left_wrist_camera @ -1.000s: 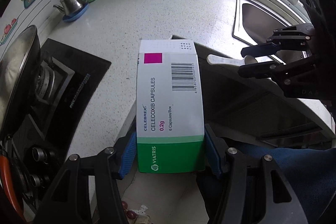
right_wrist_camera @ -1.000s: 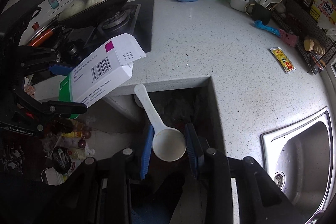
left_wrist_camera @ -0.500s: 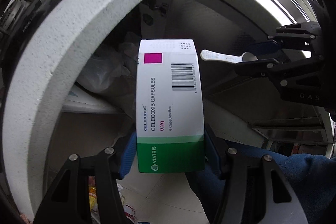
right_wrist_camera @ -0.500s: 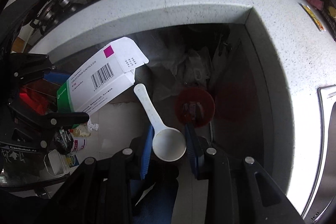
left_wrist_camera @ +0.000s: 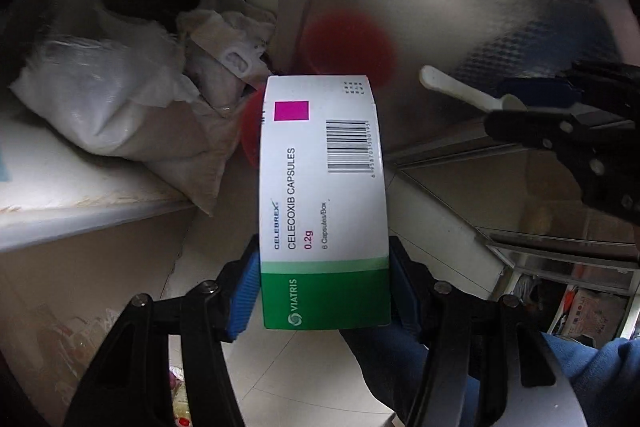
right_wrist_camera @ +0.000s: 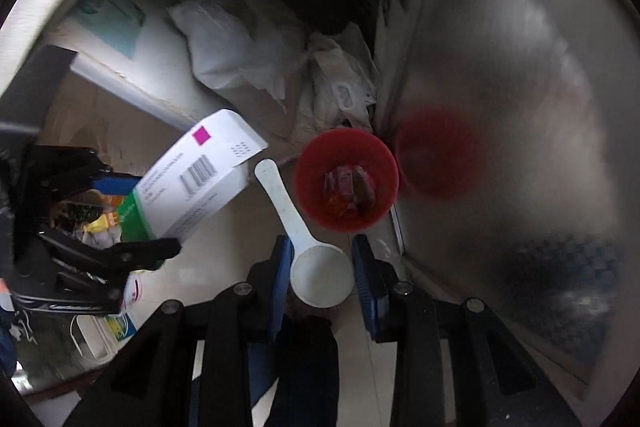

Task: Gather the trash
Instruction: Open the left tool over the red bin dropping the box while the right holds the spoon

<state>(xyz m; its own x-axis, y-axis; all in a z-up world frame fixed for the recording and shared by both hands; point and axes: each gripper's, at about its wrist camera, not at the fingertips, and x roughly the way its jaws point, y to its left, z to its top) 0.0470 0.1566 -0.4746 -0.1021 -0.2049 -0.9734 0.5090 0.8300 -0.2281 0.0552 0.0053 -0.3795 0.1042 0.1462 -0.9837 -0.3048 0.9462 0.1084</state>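
Note:
My left gripper is shut on a white and green medicine box, its blue pads pressing the green end; the box sticks forward over the floor. My right gripper is shut on the bowl of a white plastic scoop, whose handle points away. Just beyond the scoop's handle a red bin stands on the floor with wrappers inside. From the left wrist view the bin is mostly hidden behind the box, and the right gripper with the scoop shows at the right.
White plastic bags are piled behind the bin, under the counter. A shiny metal cabinet panel rises right of the bin and mirrors it. A low white shelf edge runs at the left. Small items lie on the tiled floor.
Both grippers have dropped from counter height to near the floor with the box and scoop still held. The counter and stove have left view; the red bin and bags have come close.

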